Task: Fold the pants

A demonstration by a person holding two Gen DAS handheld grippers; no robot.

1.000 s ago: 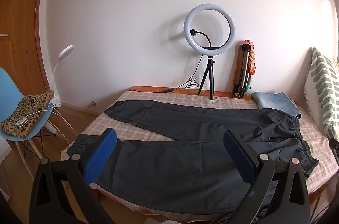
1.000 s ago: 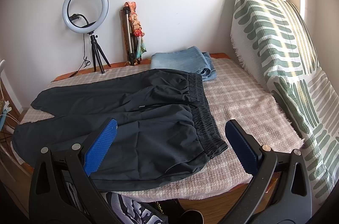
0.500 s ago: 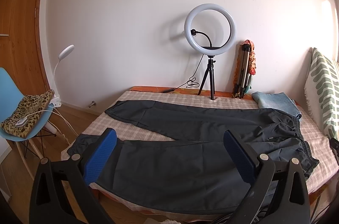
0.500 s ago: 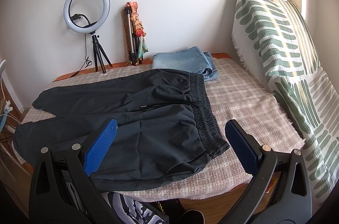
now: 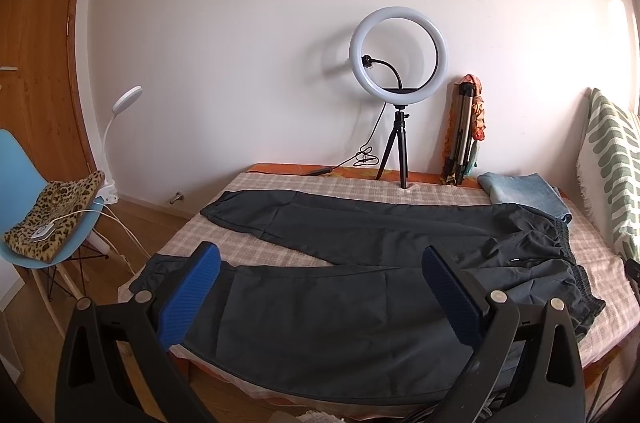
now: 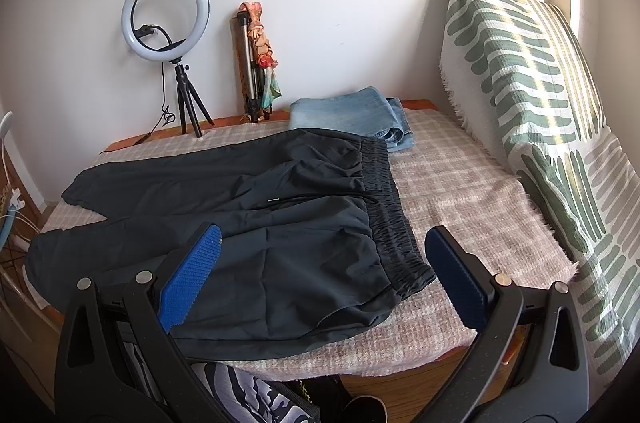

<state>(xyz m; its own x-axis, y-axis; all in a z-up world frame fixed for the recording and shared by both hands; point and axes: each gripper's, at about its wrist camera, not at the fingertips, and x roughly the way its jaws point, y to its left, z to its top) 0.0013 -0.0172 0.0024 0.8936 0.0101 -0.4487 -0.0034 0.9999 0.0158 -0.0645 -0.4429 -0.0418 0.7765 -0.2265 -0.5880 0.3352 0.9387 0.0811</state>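
Observation:
Black pants [image 5: 360, 255] lie spread flat on a checked cloth over the table [image 5: 280, 183], legs pointing left and apart, elastic waistband [image 6: 384, 207] at the right. My left gripper [image 5: 320, 287] hangs open in front of the near leg, above the table's front edge, holding nothing. In the right wrist view the pants [image 6: 248, 223] fill the middle, and my right gripper [image 6: 324, 271] stands open before the waistband's near corner, empty as well.
A ring light on a tripod [image 5: 398, 95], a folded tripod [image 5: 464, 135] and folded blue jeans [image 6: 352, 115] sit at the table's back. A green-patterned cushion [image 6: 540, 127] leans on the right. A blue chair [image 5: 36, 223] stands at the left.
Both views have shifted only slightly; the right gripper has edged a little closer to the waistband. The pants have not moved.

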